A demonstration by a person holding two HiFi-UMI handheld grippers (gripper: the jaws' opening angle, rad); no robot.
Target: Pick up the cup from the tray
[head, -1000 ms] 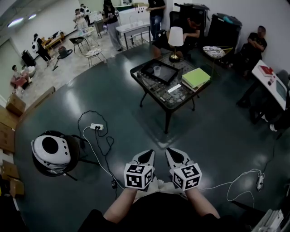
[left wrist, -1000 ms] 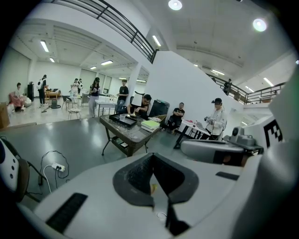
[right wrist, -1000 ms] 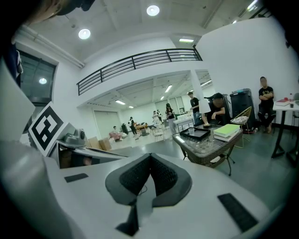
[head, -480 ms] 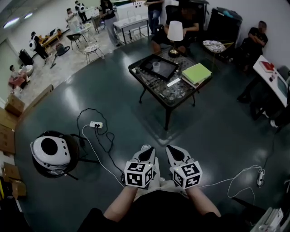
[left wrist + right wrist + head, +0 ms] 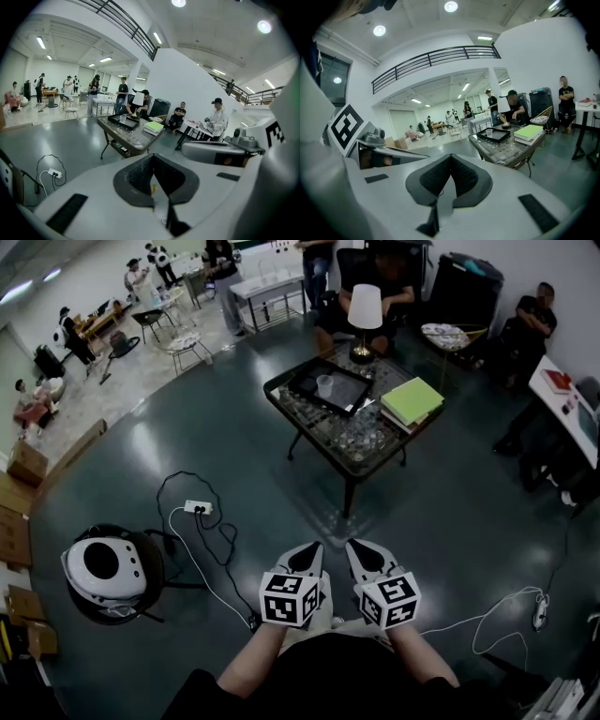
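The left tool (image 5: 307,557) and the right tool (image 5: 360,553) are held side by side close to the body, apart from each other, pointing forward and slightly down. Each has its jaws closed together on nothing. The left forearm (image 5: 246,664) and right forearm (image 5: 424,662) are bare.

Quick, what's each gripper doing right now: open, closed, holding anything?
Left gripper: closed, nothing between the jaws.
Right gripper: closed, nothing between the jaws.

two tools (image 5: 307,556) (image 5: 362,553), one table (image 5: 353,466), one tray (image 5: 305,393), one cup (image 5: 325,385), one lamp (image 5: 365,311).
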